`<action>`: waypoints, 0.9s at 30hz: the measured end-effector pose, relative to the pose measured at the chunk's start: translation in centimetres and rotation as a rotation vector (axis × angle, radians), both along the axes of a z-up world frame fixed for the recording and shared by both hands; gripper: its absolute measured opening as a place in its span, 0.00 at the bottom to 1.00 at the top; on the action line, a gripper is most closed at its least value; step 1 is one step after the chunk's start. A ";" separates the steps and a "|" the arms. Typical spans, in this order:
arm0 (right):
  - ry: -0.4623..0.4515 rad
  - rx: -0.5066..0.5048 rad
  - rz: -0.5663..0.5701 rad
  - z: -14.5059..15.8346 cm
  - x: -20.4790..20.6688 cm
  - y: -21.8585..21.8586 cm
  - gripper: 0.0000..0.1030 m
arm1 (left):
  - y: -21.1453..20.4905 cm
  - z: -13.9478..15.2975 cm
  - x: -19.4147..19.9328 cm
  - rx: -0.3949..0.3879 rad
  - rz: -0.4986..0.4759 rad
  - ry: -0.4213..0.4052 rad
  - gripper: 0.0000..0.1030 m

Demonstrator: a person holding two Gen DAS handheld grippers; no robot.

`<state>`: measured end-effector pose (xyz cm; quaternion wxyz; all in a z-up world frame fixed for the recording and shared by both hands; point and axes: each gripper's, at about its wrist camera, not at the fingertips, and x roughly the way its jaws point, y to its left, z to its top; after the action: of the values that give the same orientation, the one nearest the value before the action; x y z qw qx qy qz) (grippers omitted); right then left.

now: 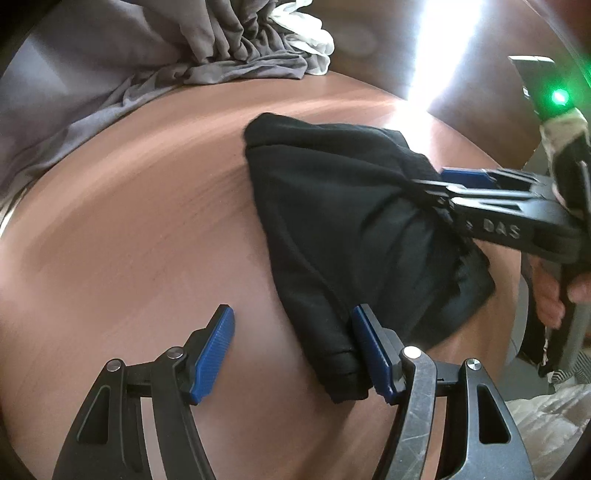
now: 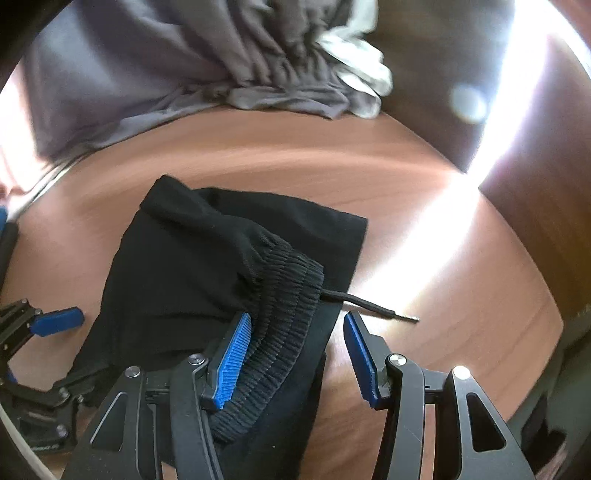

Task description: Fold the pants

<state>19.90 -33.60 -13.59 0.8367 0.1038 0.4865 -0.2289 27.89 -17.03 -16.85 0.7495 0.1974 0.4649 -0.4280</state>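
Black pants (image 1: 332, 206) lie bunched in a folded heap on the brown table (image 1: 129, 221). My left gripper (image 1: 293, 354) is open; the heap's near corner sits between its fingers, against the right pad only. In the right wrist view the ribbed waistband (image 2: 284, 306) of the pants (image 2: 184, 266) lies between the fingers of my right gripper (image 2: 297, 356). Its left pad touches the band, the right pad stands clear of it over bare wood, so it is open. A black drawstring (image 2: 373, 306) trails onto the table. The right gripper (image 1: 439, 192) meets the heap's right side.
Crumpled grey fabric (image 1: 147, 55) and a white cloth (image 1: 306, 29) are piled at the table's far edge. A bright streak of sunlight (image 2: 424, 258) crosses the wood on the right. A person's hand (image 1: 550, 295) holds the right tool's handle.
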 end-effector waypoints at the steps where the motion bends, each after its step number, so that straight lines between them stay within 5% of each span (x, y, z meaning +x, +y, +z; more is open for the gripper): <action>1: -0.009 0.003 0.015 -0.1 0.1 0.0 0.50 | 0.1 0.1 -0.4 0.000 0.000 0.002 0.64; 9: -0.067 0.045 0.106 0.4 -0.7 -1.2 0.55 | 0.4 1.9 -1.7 -0.014 0.077 -0.026 0.63; 16: -0.175 0.119 -0.029 3.8 -4.7 -1.7 0.69 | 0.9 4.2 0.0 -0.129 0.151 -0.058 0.64; 27: -0.162 0.126 -0.077 0.4 -3.1 -0.9 0.71 | -3.1 1.9 6.9 -0.191 0.090 -0.030 0.64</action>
<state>16.76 -34.53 -13.18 0.8558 0.1928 0.4263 -0.2207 34.80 -20.11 -15.00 0.7902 0.1104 0.4190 -0.4334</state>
